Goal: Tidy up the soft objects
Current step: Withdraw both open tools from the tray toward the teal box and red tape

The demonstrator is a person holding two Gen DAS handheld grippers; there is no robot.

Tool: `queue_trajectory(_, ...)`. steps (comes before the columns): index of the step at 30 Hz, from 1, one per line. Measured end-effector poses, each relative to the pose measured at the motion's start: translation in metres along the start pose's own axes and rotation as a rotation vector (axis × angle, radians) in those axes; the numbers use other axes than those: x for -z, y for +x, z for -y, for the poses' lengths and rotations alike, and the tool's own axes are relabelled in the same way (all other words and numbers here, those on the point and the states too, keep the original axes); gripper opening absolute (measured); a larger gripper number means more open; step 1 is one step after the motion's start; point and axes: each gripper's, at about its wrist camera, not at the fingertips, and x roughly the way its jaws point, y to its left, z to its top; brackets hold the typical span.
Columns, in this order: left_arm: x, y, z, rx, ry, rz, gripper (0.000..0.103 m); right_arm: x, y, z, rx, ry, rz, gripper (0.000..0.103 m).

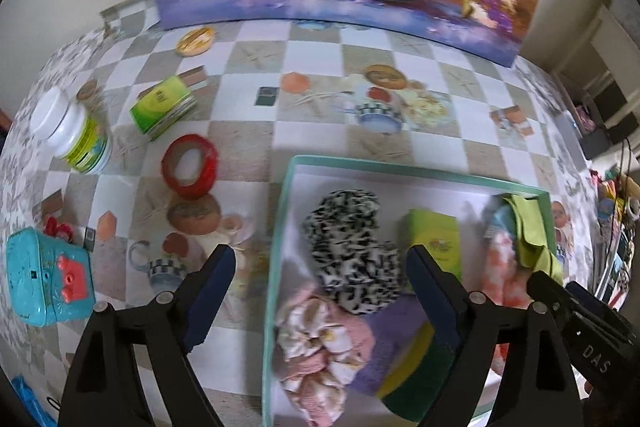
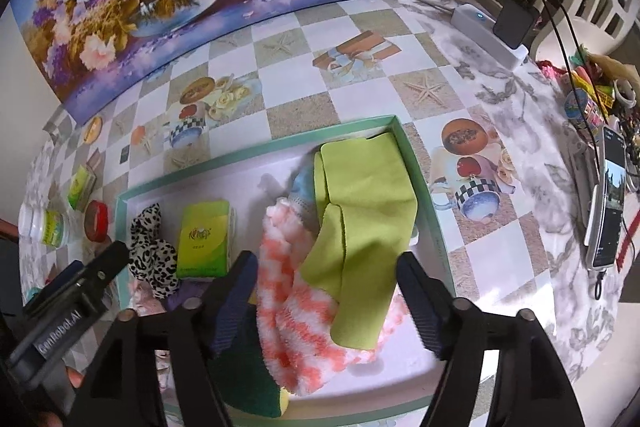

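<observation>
Left wrist view: both grippers hang over a teal-rimmed tray (image 1: 400, 169) already filled with soft things.

The left gripper (image 1: 322, 269) has its fingers apart and grips nothing, poised above the leopard-print scrunchie (image 1: 352, 251), with a pink floral cloth (image 1: 320, 343) and a green-and-yellow sponge (image 1: 416, 375) just beneath. From the right wrist, the right gripper (image 2: 326, 281) is also spread wide and empty, over the lime-green cloth (image 2: 360, 219) that lies on a fluffy orange-and-white sock (image 2: 296, 319); a green tissue pack (image 2: 203, 237) sits between the piles. On the surface (image 1: 312, 67) to the left only hard items show: red tape roll (image 1: 190, 165), white jar (image 1: 70, 131), teal toy (image 1: 46, 277). My guess is the sorting is nearly finished; the next move would be tidying the heaped cloths or drawing back.
</observation>
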Motion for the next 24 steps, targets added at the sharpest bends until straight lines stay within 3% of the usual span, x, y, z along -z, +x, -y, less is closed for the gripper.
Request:
queue_trajectory(8,-0.001,0.005,-0.021,-0.015,-0.059,-0.019,0.088,-0.001,0.001,-0.002,0.020,-0.006,0.017,0.103)
queue_trajectory(18,-0.003,0.008,-0.046,0.001,-0.131,-0.032,0.092,-0.001,-0.005,-0.014,0.045,-0.036,0.046,0.103)
queue_trajectory(24,-0.010,-0.002,-0.066,-0.004,-0.158,0.003,0.092,0.002,-0.015,-0.046,0.001,-0.097,0.084,0.103)
